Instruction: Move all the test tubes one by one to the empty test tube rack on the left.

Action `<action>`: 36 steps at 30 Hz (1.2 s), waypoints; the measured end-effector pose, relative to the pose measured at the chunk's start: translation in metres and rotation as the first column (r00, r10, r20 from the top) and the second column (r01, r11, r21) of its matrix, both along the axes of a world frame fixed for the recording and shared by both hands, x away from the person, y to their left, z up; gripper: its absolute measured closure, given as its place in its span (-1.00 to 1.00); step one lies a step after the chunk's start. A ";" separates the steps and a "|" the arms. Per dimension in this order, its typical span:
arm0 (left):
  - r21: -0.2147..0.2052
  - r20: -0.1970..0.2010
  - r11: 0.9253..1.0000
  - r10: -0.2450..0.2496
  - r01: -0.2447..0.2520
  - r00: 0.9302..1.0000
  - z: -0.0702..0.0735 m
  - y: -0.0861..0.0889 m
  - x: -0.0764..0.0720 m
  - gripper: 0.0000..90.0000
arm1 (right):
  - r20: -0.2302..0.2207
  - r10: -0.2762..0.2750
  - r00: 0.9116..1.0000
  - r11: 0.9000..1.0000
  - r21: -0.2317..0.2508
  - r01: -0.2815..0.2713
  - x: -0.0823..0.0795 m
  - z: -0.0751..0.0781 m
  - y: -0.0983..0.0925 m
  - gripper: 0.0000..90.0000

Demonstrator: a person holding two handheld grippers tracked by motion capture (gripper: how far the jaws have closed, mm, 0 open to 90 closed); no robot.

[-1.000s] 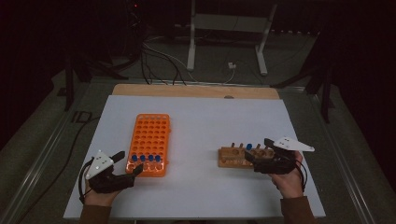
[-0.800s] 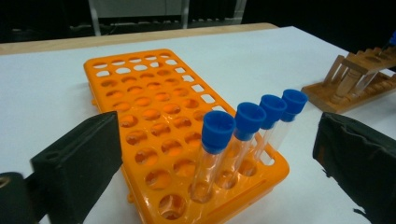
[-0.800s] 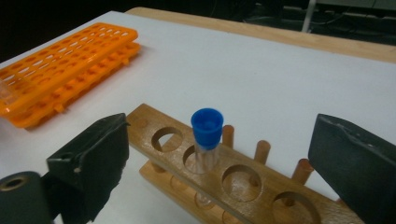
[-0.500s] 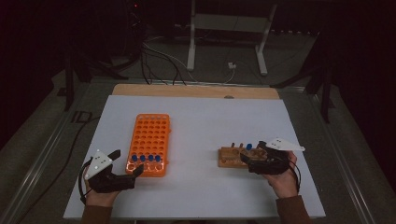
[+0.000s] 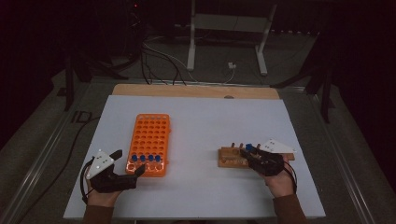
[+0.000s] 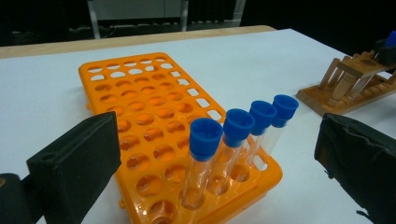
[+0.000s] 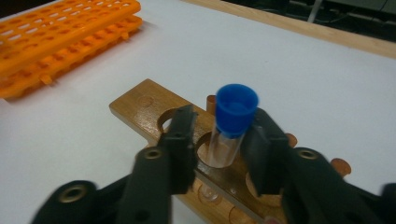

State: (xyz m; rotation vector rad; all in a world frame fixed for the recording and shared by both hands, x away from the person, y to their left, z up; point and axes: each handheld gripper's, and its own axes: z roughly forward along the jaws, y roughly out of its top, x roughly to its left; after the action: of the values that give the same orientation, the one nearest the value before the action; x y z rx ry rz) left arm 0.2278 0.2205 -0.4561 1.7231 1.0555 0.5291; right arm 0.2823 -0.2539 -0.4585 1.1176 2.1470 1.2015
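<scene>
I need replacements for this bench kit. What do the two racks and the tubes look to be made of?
Orange rack: probably moulded plastic, glossy, uniform colour. Brown rack: wood, visible grain, matte. Test tube in it: clear, glass or plastic, can't tell; its blue cap looks like matte plastic.

- My left gripper [image 5: 127, 164]: black body, broad flat black jaws, grey three-cornered plate on top, black cable trailing.
- My right gripper [image 7: 218, 140]: black jaws, round metal-ringed screw holes, grey plate.
- My sleeves: brown.
</scene>
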 end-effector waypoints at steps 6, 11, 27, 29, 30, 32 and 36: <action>-0.003 0.006 1.000 0.002 -0.002 1.000 0.002 0.000 -0.001 -0.97 | 0.016 0.001 1.000 1.000 -0.021 0.000 0.000 0.000 0.006 0.70; -0.007 0.011 1.000 0.001 -0.001 1.000 0.004 0.000 -0.002 -0.97 | 0.022 0.004 1.000 1.000 -0.010 -0.004 -0.001 0.003 0.005 0.71; -0.006 0.045 0.999 -0.044 0.045 0.998 0.021 -0.011 -0.004 -0.97 | 0.078 0.003 0.997 0.998 0.059 -0.007 -0.004 0.046 -0.004 0.71; -0.007 0.054 0.999 -0.051 0.051 0.997 0.025 -0.015 -0.004 -0.97 | 0.086 0.009 0.996 0.997 0.075 -0.016 -0.005 0.053 -0.006 0.71; -0.005 0.056 0.998 -0.056 0.056 0.997 0.027 -0.017 -0.004 -0.96 | 0.089 0.011 0.996 0.997 0.079 -0.018 -0.006 0.057 -0.006 0.71; -0.002 0.067 0.997 -0.071 0.072 0.995 0.031 -0.023 -0.004 -0.96 | 0.099 0.020 0.995 0.996 0.083 -0.029 -0.007 0.063 -0.005 0.71; -0.002 0.080 0.995 -0.099 0.099 0.992 0.037 -0.035 -0.004 -0.96 | 0.099 0.057 0.993 0.993 0.099 -0.067 -0.009 0.071 0.001 0.71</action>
State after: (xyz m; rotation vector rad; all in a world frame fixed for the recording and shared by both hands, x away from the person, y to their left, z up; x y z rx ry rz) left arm 0.2242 0.1859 -0.4187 1.7249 0.9092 0.5269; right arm 0.2730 -0.2532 -0.3879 1.0196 2.0823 1.3786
